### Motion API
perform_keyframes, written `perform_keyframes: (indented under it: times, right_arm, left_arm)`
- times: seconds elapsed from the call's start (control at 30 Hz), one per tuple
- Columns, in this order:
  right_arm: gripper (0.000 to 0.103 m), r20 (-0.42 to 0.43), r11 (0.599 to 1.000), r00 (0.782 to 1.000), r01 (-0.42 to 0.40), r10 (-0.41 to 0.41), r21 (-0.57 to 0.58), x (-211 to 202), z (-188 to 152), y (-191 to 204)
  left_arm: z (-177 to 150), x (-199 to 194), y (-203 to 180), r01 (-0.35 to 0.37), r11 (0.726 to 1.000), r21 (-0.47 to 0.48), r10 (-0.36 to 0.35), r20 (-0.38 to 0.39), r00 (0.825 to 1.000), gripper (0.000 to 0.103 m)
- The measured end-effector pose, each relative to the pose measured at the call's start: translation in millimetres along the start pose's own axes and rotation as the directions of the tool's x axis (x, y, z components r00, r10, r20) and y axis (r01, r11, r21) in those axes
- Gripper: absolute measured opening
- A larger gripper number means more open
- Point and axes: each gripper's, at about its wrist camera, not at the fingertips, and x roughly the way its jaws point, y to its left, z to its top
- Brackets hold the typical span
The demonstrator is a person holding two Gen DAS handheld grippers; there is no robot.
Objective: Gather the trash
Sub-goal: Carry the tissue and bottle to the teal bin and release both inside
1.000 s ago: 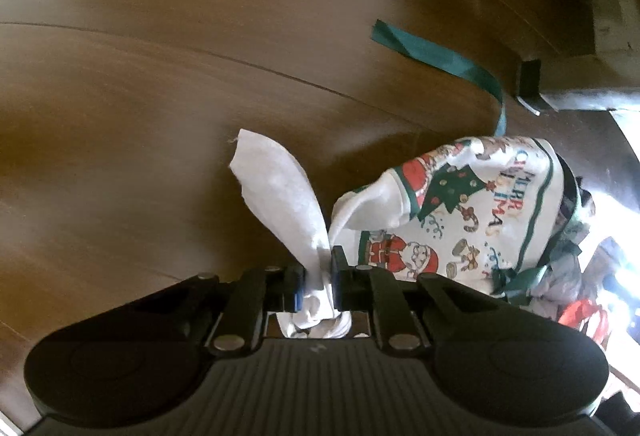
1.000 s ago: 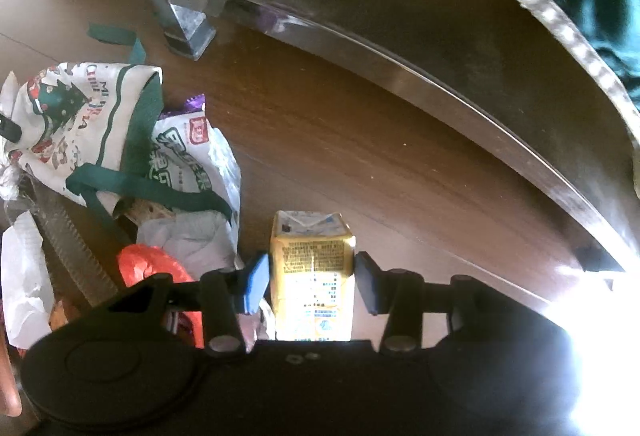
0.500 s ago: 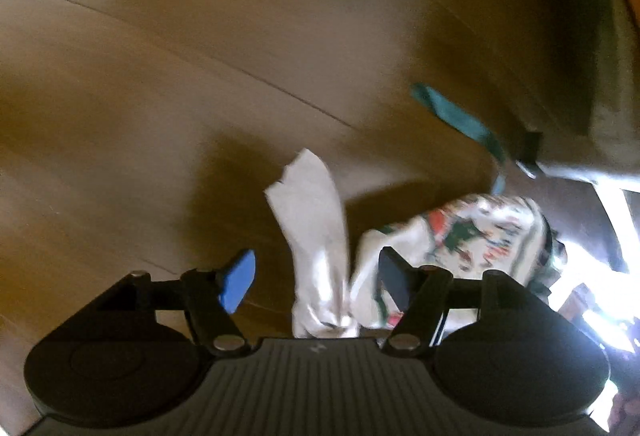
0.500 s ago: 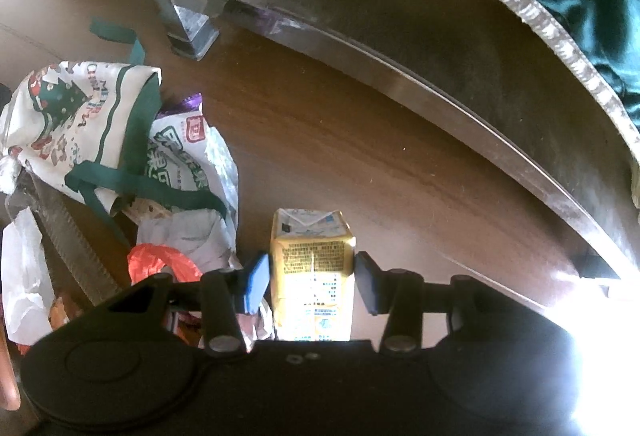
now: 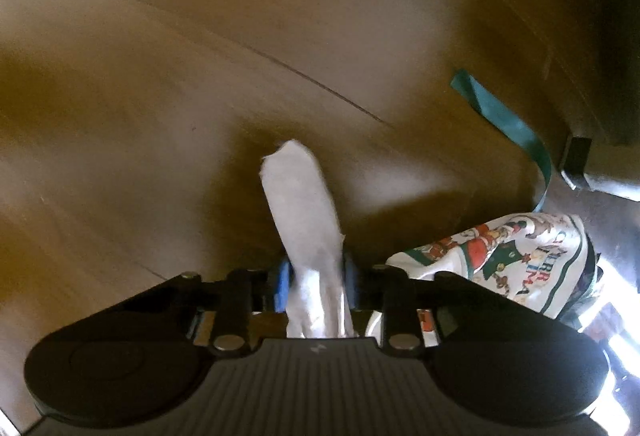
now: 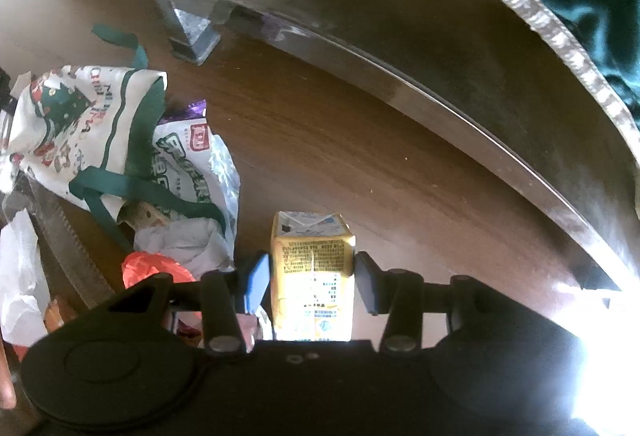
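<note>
The L gripper (image 5: 314, 278) is seen closed on a crumpled white tissue (image 5: 306, 212), pinched low so its free end sticks up & forward, clear of the wood floor (image 5: 160, 76). It is held just beside the Christmas-print drawstring bag (image 5: 516, 260) — presumably so it can be dropped in w/o a long carry.

The R gripper (image 6: 310, 282) is set narrow around a yellow juice carton (image 6: 312, 268), which is straddled upright btw the pads; firm contact can't be told, as slim gaps seem to be left on both sides. The carton is placed near the bag's mouth side, just past the loose pile spilling from it: a green-white snack wrapper (image 6: 188, 164), a red plastic scrap (image 6: 154, 268) and more tissue (image 6: 180, 240). The bag's green ribbon (image 6: 148, 192) is draped over that pile.

Judged from this, collection is partway — the carton is probably next, and a squeeze on its flat sides should be enough. A metal furniture leg (image 6: 188, 20) is seen beyond the bag.
</note>
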Motion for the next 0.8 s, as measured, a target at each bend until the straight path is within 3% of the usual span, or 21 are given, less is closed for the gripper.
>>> perform_keyframes:
  times: [0.03,0.07,0.13,0.23,0.53,0.7,0.8]
  right_arm:
    - [0.044,0.003,1.000,1.000,-0.007,0.007,-0.013,0.3,0.5,-0.9]
    - [0.044,0.008,0.999,1.000,-0.017,0.017,-0.028,-0.5,0.9,-1.9]
    - [0.044,0.026,0.998,0.999,-0.031,0.032,-0.059,-6.2,0.9,-3.3]
    - [0.044,0.073,0.996,0.997,-0.033,0.039,-0.085,-24.2,-3.0,-6.4]
    - [0.043,0.202,0.999,0.979,0.019,-0.014,-0.026,-84.8,-26.6,-15.5]
    - [0.043,0.329,0.998,0.942,0.063,-0.060,0.002,-143.4,-27.8,-20.3]
    - [0.043,0.413,0.992,0.905,0.066,-0.103,0.104,-212.3,-38.6,-21.9]
  left_arm:
    - [-3.7,1.2,-1.5,-0.007,1.000,0.005,0.007,0.000,1.000,0.009]
    - [-4.0,0.6,-0.4,-0.020,1.000,0.005,0.020,-0.002,1.000,0.007]
    - [-6.5,-6.4,-0.8,-0.061,0.998,0.009,0.060,0.024,0.998,0.007]
    - [-12.7,-24.5,-2.9,-0.059,0.998,-0.003,0.059,0.093,0.994,0.005]
    - [-61.2,-80.2,-8.7,-0.071,0.997,-0.004,0.070,0.210,0.975,0.003]
    - [-77.6,-146.1,-12.1,-0.058,0.998,0.034,0.043,0.342,0.939,0.003]
    - [-93.0,-217.9,-14.3,0.010,0.999,0.052,-0.032,0.435,0.900,0.003]
